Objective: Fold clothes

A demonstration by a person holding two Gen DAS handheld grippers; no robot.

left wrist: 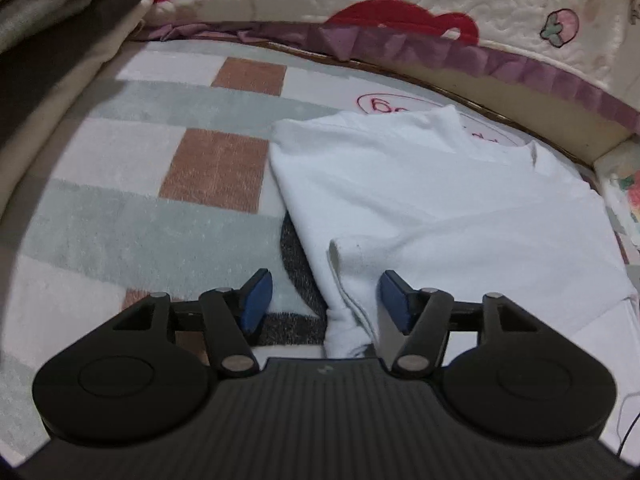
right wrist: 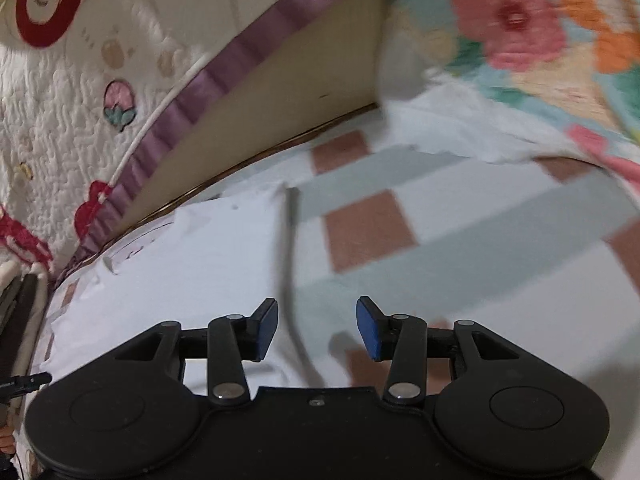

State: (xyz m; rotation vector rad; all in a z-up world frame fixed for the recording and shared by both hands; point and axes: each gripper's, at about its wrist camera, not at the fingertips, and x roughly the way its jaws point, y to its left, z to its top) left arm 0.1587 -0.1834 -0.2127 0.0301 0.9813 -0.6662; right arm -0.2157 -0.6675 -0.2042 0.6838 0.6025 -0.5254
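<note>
A white T-shirt (left wrist: 432,200) lies partly folded on a checked mat (left wrist: 132,216), its collar toward the far right and one sleeve folded across the body. My left gripper (left wrist: 326,300) hangs open over the shirt's near left edge, with cloth below the gap but nothing pinched. In the right wrist view the same white T-shirt (right wrist: 192,264) fills the left side, its right edge casting a dark line. My right gripper (right wrist: 317,328) is open above that edge, holding nothing.
A quilted white bedspread with red figures and a purple frill (left wrist: 440,8) hangs along the far side. Folded grey and dark clothes (left wrist: 48,28) are stacked far left. A flowered blanket (right wrist: 540,40) lies at the far right over the mat (right wrist: 460,240).
</note>
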